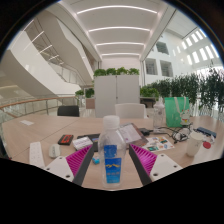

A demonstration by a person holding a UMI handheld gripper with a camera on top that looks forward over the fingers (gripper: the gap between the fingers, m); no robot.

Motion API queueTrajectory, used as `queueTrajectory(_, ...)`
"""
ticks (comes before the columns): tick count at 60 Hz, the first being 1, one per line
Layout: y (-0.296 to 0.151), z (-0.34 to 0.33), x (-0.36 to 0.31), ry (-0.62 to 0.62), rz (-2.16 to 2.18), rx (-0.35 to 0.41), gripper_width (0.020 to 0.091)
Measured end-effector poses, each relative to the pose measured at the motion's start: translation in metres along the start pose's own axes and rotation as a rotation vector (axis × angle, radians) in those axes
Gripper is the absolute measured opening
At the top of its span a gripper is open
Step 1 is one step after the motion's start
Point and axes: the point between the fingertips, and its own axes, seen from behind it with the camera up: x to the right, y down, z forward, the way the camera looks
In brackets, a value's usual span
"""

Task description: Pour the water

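A clear plastic water bottle (111,155) with a blue label stands upright between my fingers, its pale cap up by the fingertips. My gripper (111,150) is shut on it, and both magenta pads (77,160) meet its sides near the tips. Beside the bottle's left side, on the wooden table (40,130), lies a small blue thing (96,160). To the far left of the fingers stands a white cup (36,153). Another pale cup (193,147) is to the far right.
Beyond the bottle lie papers (128,133) and a dark brown wallet (66,139). Green plants (188,95) and assorted clutter crowd the table's right side. A dark chair (68,111) and a white counter (115,95) stand behind the table.
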Motion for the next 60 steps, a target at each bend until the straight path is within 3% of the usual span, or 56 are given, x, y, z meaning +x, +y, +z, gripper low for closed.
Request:
queueTrajectory(6, 0.0, 0.038, 0.008, 0.006, -0.003, 0.007, 0.0793)
queueTrajectory(8, 0.002, 0.047, 0.007, -0.003, -0.003, 0.005, 0.0706)
queueTrajectory(10, 0.01, 0.054, 0.004, -0.021, -0.007, -0.015, 0.0513)
queueTrajectory(11, 0.016, 0.056, 0.003, -0.023, -0.007, -0.027, 0.0501)
queueTrajectory(21, 0.018, 0.06, 0.002, -0.006, -0.032, 0.001, 0.0473)
queueTrajectory(32, 0.021, 0.053, -0.004, -0.033, 0.079, -0.144, 0.0388)
queueTrajectory(45, -0.035, 0.0, 0.003, -0.093, 0.562, -0.231, 0.039)
queueTrajectory(53, -0.081, -0.014, 0.055, -0.1, 0.805, -0.191, 0.0389)
queueTrajectory(60, -0.094, -0.001, 0.12, -0.106, 0.999, -0.174, 0.0389)
